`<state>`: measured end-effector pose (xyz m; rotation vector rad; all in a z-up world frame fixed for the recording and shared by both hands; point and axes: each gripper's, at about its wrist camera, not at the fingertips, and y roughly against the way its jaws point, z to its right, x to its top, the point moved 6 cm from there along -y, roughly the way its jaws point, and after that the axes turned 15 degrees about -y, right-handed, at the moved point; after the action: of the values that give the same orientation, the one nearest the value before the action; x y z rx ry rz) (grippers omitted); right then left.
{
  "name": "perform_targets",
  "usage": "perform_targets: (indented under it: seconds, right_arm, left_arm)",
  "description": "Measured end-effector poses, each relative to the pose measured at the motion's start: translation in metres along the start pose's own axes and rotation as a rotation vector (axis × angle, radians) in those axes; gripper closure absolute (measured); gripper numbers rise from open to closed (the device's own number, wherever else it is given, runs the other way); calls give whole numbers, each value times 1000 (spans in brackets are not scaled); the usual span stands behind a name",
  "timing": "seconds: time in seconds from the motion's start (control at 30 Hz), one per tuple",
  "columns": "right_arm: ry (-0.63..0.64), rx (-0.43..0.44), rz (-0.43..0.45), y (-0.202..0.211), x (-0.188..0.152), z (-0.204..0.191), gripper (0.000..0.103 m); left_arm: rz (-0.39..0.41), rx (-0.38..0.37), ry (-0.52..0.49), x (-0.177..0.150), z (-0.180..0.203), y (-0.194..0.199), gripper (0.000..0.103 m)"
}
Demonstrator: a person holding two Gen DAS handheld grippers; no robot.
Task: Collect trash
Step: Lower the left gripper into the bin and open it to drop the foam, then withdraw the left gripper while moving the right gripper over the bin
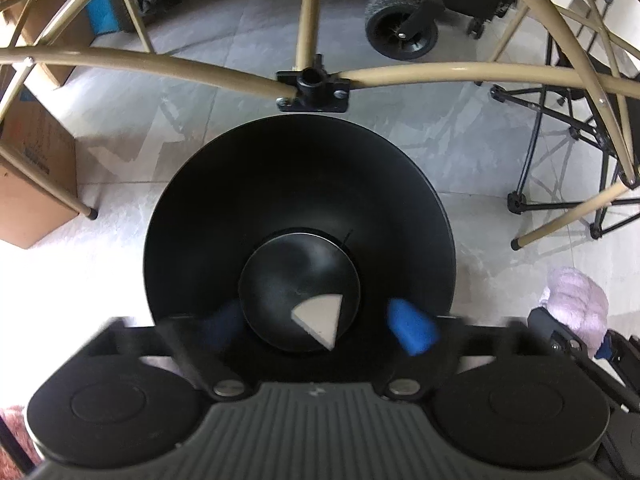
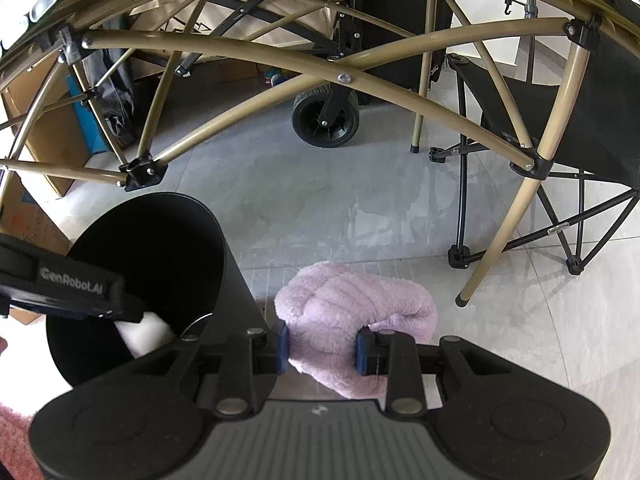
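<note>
White lettering reading "GenRobot.AI" runs along the black plastic body of the left gripper [image 2: 72, 286], above the open mouth of the black round bin [image 2: 230, 264]. The brown cardboard box [image 1: 36, 168] carries dark print, too blurred to read.

One black bin [image 1: 304, 184] holding one white wedge-shaped scrap [image 1: 320, 316], one pink fluffy cloth [image 2: 352, 312], two grippers, one black wheel [image 2: 325, 122], one folding chair [image 2: 560, 120] on the tiled floor
</note>
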<state>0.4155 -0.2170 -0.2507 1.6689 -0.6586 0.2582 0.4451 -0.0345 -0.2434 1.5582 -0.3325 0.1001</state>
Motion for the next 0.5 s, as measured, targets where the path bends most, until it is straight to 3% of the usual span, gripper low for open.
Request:
perform_targets:
  seconds: [0.23, 0.5]
  right_arm:
    - [3, 4, 1, 1, -1, 0, 74]
    - [6, 7, 4, 2, -1, -1, 74]
  left_arm:
    - [-49, -56, 35, -1, -2, -6, 0]
    - [-52, -44, 32, -3, -2, -5, 0]
